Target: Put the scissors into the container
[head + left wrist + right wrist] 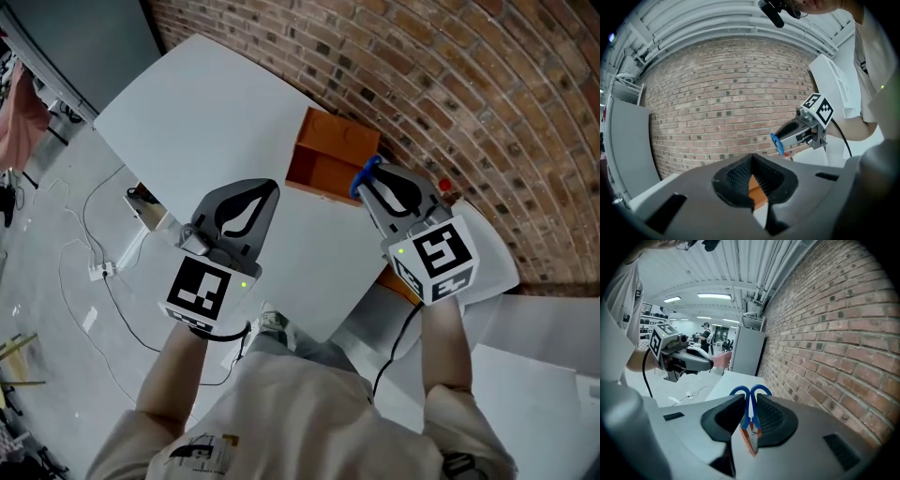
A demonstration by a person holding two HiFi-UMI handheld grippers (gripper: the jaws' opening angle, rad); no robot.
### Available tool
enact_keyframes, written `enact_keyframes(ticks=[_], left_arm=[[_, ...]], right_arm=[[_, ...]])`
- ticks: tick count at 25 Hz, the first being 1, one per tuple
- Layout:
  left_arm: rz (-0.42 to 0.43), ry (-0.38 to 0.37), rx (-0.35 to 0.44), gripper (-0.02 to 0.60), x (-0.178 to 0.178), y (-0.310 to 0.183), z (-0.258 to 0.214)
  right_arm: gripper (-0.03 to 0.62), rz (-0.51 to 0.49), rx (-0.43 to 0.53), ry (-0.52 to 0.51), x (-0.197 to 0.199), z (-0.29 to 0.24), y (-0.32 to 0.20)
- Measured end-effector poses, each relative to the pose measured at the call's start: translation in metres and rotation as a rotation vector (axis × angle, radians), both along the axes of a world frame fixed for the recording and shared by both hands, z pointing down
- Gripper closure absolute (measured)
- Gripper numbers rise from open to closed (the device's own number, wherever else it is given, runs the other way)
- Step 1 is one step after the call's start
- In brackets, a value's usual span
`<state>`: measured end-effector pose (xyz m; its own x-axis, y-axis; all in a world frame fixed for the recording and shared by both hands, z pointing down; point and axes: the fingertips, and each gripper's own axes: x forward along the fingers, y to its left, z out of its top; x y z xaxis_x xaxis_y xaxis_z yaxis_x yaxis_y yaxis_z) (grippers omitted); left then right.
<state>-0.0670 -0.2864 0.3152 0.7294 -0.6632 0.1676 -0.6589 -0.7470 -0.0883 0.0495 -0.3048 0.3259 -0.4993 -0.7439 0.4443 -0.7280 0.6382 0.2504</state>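
Observation:
The scissors (pixel 365 177) have blue handles. My right gripper (pixel 372 185) is shut on them, with the handle loops sticking out past the fingertips (pixel 751 392). It hovers just right of the orange open-topped container (pixel 328 152), which stands on the white table (pixel 206 112) near the brick wall. My left gripper (pixel 268 186) is shut and holds nothing. It sits over the table in front of the container, which shows as an orange patch (pixel 757 190) through the gap behind its tips. The left gripper view also shows the right gripper (pixel 782 139) with the scissors (pixel 776 143).
A brick wall (pixel 469 84) runs behind the table. A small red-capped thing (pixel 444 186) stands by the wall at the right. Cables and a power strip (pixel 101 272) lie on the floor at the left. A grey cabinet (pixel 746 350) stands at the table's far end.

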Motion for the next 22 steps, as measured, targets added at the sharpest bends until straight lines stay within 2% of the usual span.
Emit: enact_keyframes(ticks=[6,12,18,22], left_arm=[[-0.006,-0.022,-0.037,0.574,0.019,-0.026,0.026],[-0.009,-0.06,-0.11,0.574,0.033,-0.049,0.068],[-0.023,-0.086,-0.174,0.574,0.041,-0.07,0.107],[-0.031,-0.1,-0.206,0.574,0.044,-0.083,0.13]], right_arm=[[0.517,-0.079,-0.085,0.073,0.004,0.041,-0.038],[0.517,-0.154,-0.19,0.153,0.006,0.092,-0.07],[0.517,-0.21,-0.251,0.279,0.002,0.143,-0.091],[0.517,-0.245,-0.32,0.31,-0.004,0.185,-0.103]])
